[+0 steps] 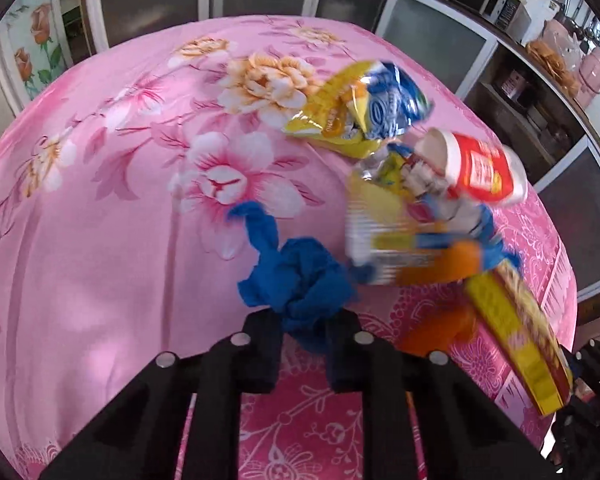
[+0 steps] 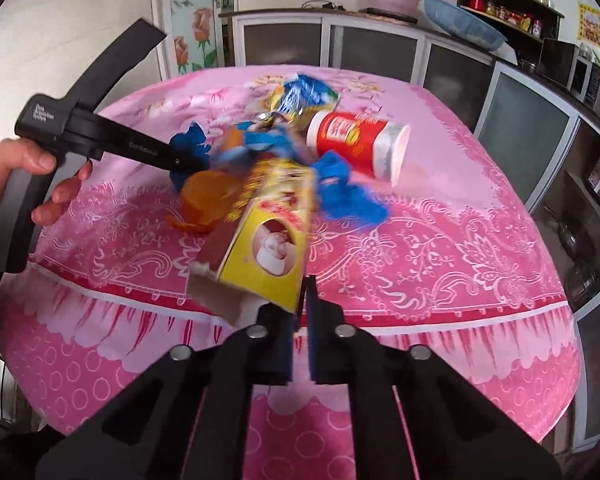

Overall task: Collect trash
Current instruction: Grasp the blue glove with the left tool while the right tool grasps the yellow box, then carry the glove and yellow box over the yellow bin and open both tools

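**Both grippers loaded, pile dead ahead**

Spread over the pink floral tablecloth (image 1: 100, 208): a loose heap of trash gathered toward the near right of the table. Largest in it, a red-and-white cup (image 2: 356, 142) lying on its side, open mouth turned right in the right wrist view. Behind that, a crumpled yellow-and-blue snack bag (image 1: 364, 108). Nearer, an orange plastic cup (image 2: 206, 200) tipped on the cloth, and scraps of blue cloth (image 2: 348, 196) trailing right of the carton.

Held, not lying: a yellow carton (image 2: 268, 248), pinched at its near edge by the right gripper (image 2: 300, 308), jaws almost pressed together on the thin card. Long axis running straight out from the fingers toward the heap, far end blurred and overlapping the pile.

Left gripper (image 1: 302, 328) clamped on a wad of blue cloth (image 1: 296, 284), bunched between the jaws and poking forward.

Judged from this: heap ahead and to the right of the left tool, directly ahead of the right, so nearer the right. No bin or bag visible in either view.
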A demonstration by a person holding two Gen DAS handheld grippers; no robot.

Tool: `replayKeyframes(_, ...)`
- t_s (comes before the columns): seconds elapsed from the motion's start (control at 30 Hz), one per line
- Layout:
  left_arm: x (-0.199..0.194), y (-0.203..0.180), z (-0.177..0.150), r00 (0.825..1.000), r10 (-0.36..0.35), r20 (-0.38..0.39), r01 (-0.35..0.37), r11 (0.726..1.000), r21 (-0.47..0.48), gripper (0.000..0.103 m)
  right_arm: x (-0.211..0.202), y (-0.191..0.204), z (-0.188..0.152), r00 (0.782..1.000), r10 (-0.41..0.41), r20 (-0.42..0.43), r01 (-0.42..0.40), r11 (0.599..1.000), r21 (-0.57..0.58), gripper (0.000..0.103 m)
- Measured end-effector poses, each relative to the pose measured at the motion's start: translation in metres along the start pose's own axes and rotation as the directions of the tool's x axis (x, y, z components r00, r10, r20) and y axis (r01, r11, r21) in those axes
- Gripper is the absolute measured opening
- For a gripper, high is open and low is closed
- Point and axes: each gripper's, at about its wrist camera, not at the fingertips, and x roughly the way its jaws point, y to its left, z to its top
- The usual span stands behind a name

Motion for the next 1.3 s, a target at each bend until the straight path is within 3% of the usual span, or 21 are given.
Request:
replayKeyframes(0.57, -0.090, 0.012, -0.039, 0.990, -0.003, 0.142, 0.006, 1.000, -0.022, 0.014, -0.068, -0.019, -0.004, 0.994, -0.031, 0.109, 0.028, 0.999, 0.027, 0.002)
replayKeyframes(0.7, -0.109, -0.009, -0.047, 0.983, -0.023, 0.182, 0.020, 1.000, 0.019, 0.014, -0.090, -0.035, -0.012, 0.988, -0.076, 0.132, 0.070, 0.996, 0.055, 0.002)
replayKeyframes(0.9, -0.124, -0.078, -0.052, 0.973, -0.115, 0.200, 0.086, 0.985, 0.148, 0.014, -0.131, -0.080, -0.037, 0.975, -0.169, 0.141, 0.147, 0.977, 0.151, 0.002)
replayKeyframes(1.07, -0.114, -0.162, -0.053, 0.960, -0.231, 0.158, 0.177, 0.939, 0.294, 0.015, -0.167, -0.127, -0.070, 0.947, -0.291, 0.133, 0.253, 0.936, 0.246, 0.002)
replayKeyframes(1.3, -0.083, -0.284, -0.057, 0.925, -0.377, 0.034, 0.321, 0.828, 0.461, 0.015, -0.203, -0.193, -0.131, 0.890, -0.454, 0.042, 0.405, 0.830, 0.382, 0.002)
